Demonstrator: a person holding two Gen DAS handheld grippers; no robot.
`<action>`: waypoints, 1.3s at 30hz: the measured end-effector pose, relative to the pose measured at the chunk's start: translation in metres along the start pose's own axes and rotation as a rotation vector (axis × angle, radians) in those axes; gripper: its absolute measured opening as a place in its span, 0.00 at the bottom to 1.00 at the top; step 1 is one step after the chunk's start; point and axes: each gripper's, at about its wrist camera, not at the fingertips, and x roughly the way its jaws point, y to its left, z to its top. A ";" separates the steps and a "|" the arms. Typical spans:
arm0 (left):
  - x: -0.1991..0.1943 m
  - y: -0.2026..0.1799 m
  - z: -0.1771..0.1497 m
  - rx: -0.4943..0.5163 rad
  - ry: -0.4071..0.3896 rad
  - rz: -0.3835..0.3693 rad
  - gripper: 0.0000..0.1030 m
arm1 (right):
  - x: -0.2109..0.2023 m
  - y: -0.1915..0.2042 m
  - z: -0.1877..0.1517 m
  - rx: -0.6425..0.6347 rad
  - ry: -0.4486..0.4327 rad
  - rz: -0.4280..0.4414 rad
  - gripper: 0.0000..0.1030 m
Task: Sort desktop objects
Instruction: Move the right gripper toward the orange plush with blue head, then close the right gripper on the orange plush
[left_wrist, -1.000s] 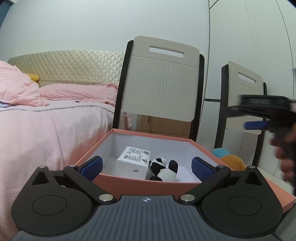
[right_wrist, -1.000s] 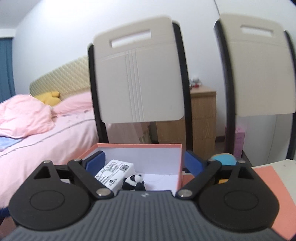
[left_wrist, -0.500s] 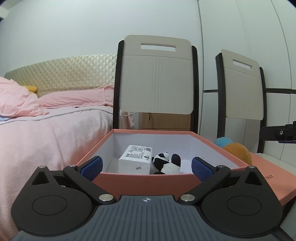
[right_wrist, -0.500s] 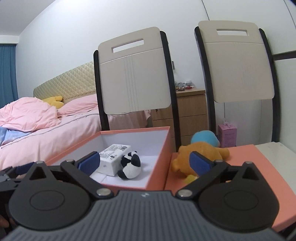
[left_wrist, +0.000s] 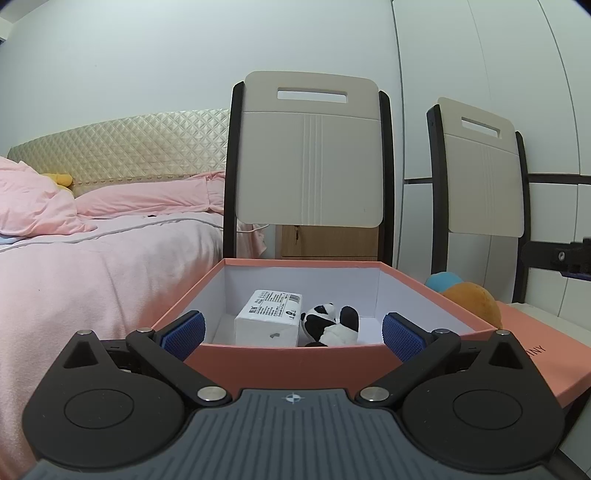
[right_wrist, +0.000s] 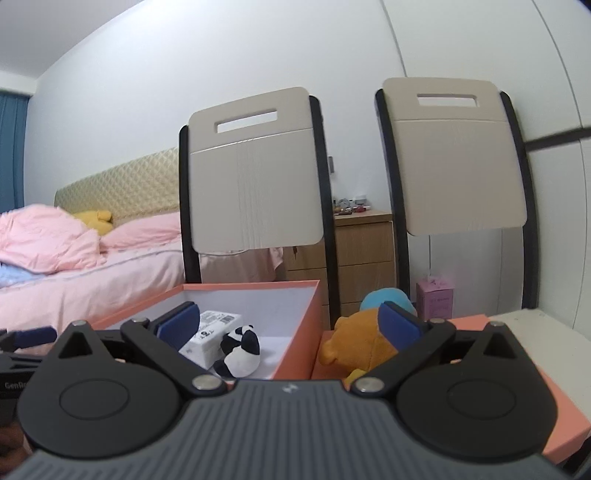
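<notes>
An open salmon-pink box (left_wrist: 280, 363) holds a white carton (left_wrist: 267, 317) and a panda plush (left_wrist: 332, 325). My left gripper (left_wrist: 293, 332) is open and empty, its blue pads just before the box's near wall. An orange and blue plush (left_wrist: 469, 299) lies on the pink lid (left_wrist: 532, 354) to the box's right. In the right wrist view the box (right_wrist: 295, 332), carton (right_wrist: 210, 334), panda (right_wrist: 240, 350) and orange plush (right_wrist: 360, 341) show. My right gripper (right_wrist: 288, 326) is open and empty, straddling the box's right wall, its right pad by the plush.
Two beige chairs (left_wrist: 310, 155) (left_wrist: 484, 173) stand behind the table. A bed with pink bedding (left_wrist: 92, 258) is on the left. A wooden drawer unit (right_wrist: 364, 254) and a small pink box (right_wrist: 434, 299) stand behind. A white table surface (right_wrist: 546, 328) lies right of the lid.
The right gripper has swung right and back, so the orange plush now sits by its right pad. The left gripper has levelled out and holds before the box.
</notes>
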 end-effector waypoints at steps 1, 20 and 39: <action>0.000 0.000 0.000 0.000 -0.001 -0.001 1.00 | 0.001 -0.001 0.000 0.012 0.006 0.002 1.00; -0.007 0.003 0.000 0.004 -0.005 -0.024 1.00 | 0.003 -0.002 0.007 -0.015 0.126 -0.058 1.00; -0.006 0.002 0.001 -0.006 0.001 -0.020 1.00 | 0.095 -0.044 0.033 -0.089 0.109 -0.079 1.00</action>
